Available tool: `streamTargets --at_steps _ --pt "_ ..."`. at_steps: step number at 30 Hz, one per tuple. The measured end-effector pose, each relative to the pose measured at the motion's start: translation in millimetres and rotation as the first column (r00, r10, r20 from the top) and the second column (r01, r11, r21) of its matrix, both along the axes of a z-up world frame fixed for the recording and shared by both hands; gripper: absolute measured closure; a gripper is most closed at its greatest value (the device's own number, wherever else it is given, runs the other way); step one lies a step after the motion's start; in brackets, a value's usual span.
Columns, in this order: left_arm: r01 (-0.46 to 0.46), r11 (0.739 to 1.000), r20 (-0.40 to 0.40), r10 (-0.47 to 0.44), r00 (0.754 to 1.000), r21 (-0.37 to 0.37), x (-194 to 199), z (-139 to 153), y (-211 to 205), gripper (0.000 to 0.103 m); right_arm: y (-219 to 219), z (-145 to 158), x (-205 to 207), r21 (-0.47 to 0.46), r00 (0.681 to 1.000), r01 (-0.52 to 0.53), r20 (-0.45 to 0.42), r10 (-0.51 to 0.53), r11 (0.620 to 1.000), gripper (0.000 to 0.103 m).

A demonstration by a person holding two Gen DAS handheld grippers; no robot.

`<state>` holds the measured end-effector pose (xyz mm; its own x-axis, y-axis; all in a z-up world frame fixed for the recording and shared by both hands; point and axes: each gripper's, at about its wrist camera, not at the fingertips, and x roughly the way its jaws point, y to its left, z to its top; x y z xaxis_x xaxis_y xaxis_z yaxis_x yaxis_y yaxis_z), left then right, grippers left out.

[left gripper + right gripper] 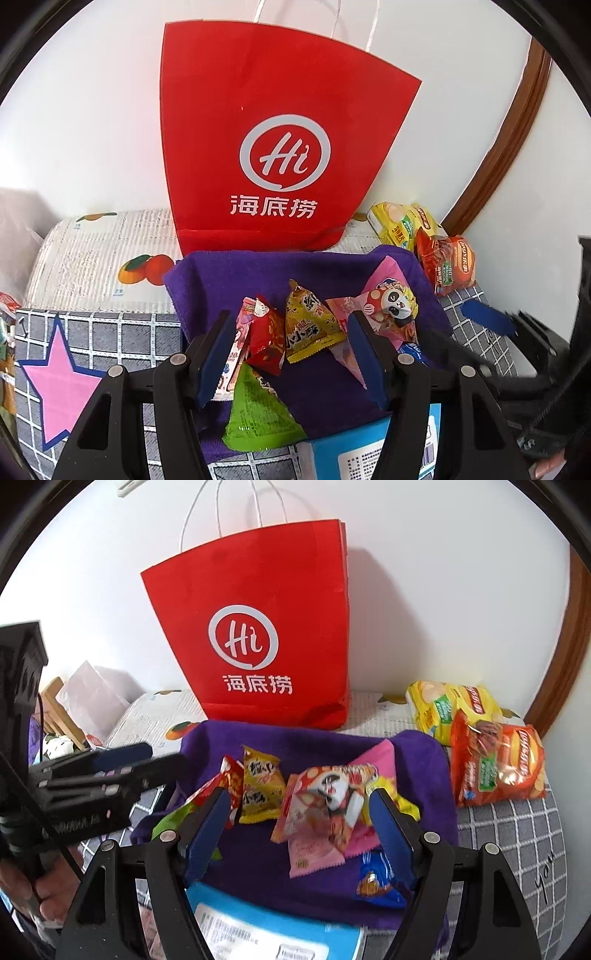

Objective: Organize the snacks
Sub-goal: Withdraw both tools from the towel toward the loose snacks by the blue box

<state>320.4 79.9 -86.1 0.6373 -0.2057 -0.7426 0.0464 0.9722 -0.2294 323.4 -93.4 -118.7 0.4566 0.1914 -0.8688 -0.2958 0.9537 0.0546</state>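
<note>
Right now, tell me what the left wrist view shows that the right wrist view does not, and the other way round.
Only the left wrist view shows the pink star sticker and most of the green triangular packet. Only the right wrist view shows the clear plastic bag and the person's hand. Both show the red paper bag, purple towel, yellow triangular packet, panda packet, chip bags and blue box.
</note>
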Motion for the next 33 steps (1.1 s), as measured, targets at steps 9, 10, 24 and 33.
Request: streamTargets --at_steps 9,10,24,33 --pt "-0.014 1.0 0.042 0.014 0.999 0.001 -23 27 0 0.043 -12 29 -61 0.038 1.0 0.002 -0.01 -0.002 0.999 0.026" --pt "-0.017 1.0 0.043 0.017 0.999 -0.002 -29 30 1 0.043 -12 32 -68 0.035 1.0 0.002 -0.008 -0.002 0.999 0.026" --pt "-0.082 0.994 0.029 0.08 0.996 0.066 -120 17 49 0.043 25 6 -152 0.133 0.992 -0.009 -0.124 0.026 0.991 0.043" --pt "-0.119 0.991 -0.023 0.121 0.992 0.062 -159 -23 79 0.043 53 -60 -182 0.141 0.964 0.008 -0.266 0.03 0.99 0.042"
